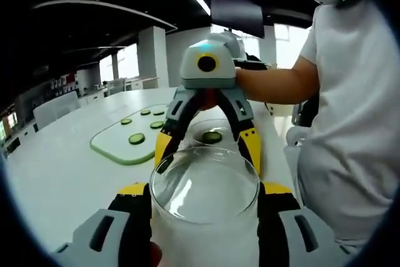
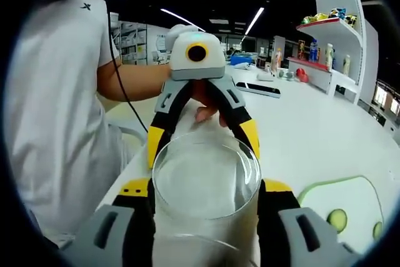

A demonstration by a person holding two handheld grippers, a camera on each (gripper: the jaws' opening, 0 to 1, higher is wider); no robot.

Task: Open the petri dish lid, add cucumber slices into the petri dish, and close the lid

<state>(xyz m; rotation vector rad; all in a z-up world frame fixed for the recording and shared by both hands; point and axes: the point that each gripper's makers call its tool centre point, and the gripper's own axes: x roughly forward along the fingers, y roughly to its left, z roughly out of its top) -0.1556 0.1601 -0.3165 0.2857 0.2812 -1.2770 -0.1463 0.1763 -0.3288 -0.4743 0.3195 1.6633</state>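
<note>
The clear lid (image 1: 205, 186) is held up between both grippers, the left gripper (image 1: 205, 201) and right gripper (image 2: 206, 201) each clenched on its rim. Beyond it the dish (image 1: 211, 134) holds one cucumber slice (image 1: 212, 136); more slices (image 1: 137, 138) lie on the green board (image 1: 119, 149) beside it on the white table (image 1: 56, 173).

Clear glossy petri dish lid (image 1: 205, 186); smooth matt white bench (image 1: 69, 167); matt pale-green cutting board (image 1: 125, 139); moist-looking cucumber slices (image 1: 137, 138).

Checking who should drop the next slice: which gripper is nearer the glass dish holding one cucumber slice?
Right. The dish sits framed between the right gripper's jaws. The left gripper is farther back, with the glass lid between it and the dish.
</note>
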